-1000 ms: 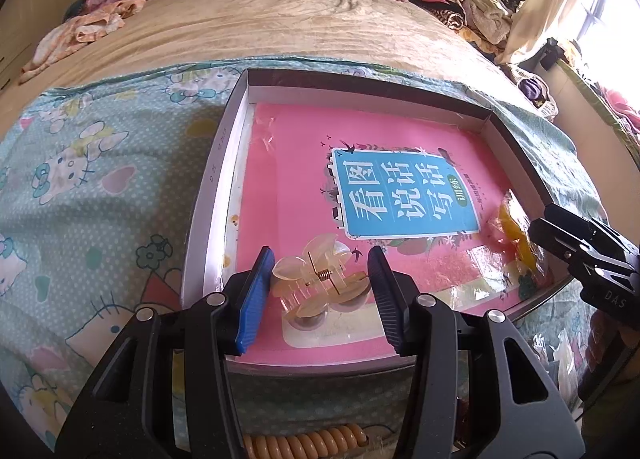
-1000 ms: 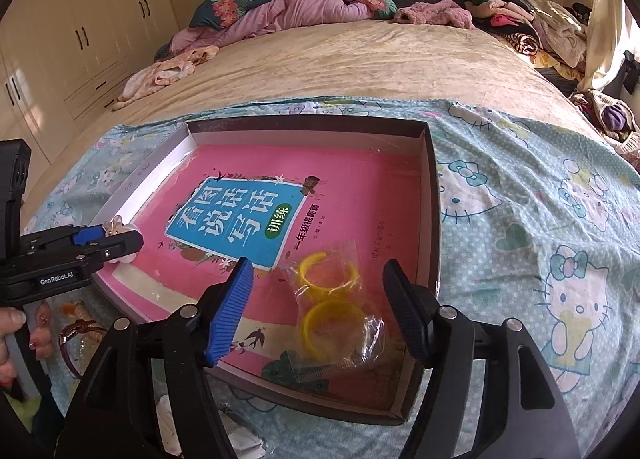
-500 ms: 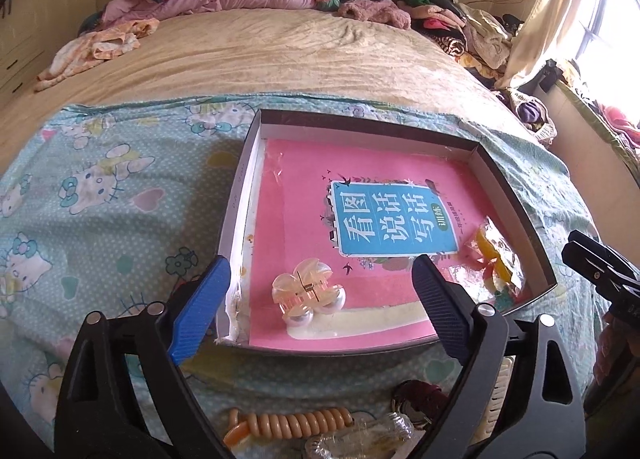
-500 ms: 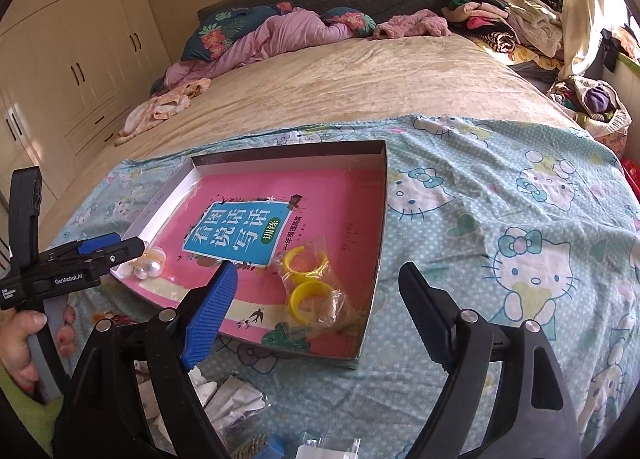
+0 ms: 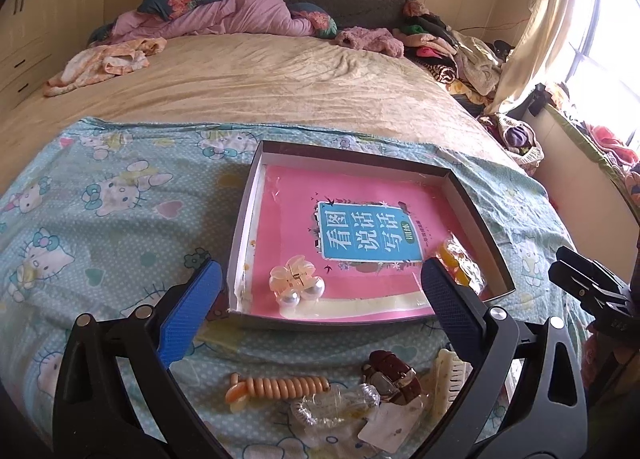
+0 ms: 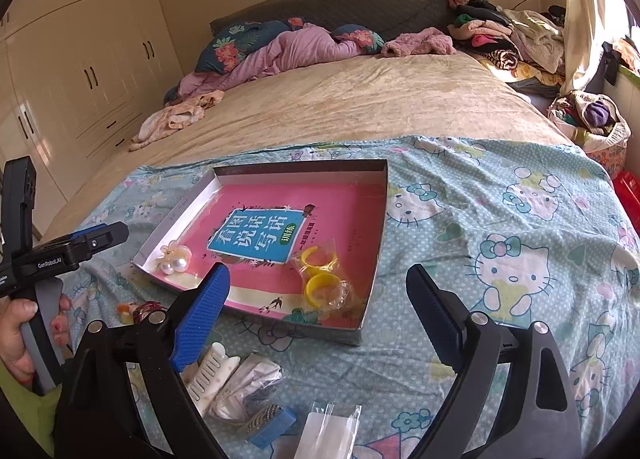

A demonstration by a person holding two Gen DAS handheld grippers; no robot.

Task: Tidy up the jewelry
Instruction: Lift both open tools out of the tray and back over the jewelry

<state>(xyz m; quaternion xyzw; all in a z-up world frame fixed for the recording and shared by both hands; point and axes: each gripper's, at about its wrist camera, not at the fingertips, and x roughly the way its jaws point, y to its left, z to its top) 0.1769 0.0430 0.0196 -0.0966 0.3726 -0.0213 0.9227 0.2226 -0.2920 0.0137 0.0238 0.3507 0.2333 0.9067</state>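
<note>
A shallow box (image 5: pixel 476 203) (image 6: pixel 382 219) with a pink book cover as its floor lies on the Hello Kitty sheet. A translucent hair claw with two pearls (image 5: pixel 296 285) (image 6: pixel 175 257) lies in its near left corner. A bag of yellow rings (image 6: pixel 322 279) (image 5: pixel 460 263) lies in its near right corner. My left gripper (image 5: pixel 320 307) is open and empty, held back above the box's near edge. My right gripper (image 6: pixel 316 307) is open and empty, in front of the box. Loose jewelry lies on the sheet before the box.
In the left wrist view an orange spiral hair tie (image 5: pixel 276 387), a brown watch (image 5: pixel 394 377), a clear bagged piece (image 5: pixel 332 407) and a cream comb clip (image 5: pixel 452 375) lie near. In the right wrist view a cream clip (image 6: pixel 212 375), bagged items (image 6: pixel 248 391) and a blue piece (image 6: pixel 272 425) lie near.
My left gripper opened, let go of the pearl hair claw in the box and drew back. My right gripper also drew back from the box, still open.
</note>
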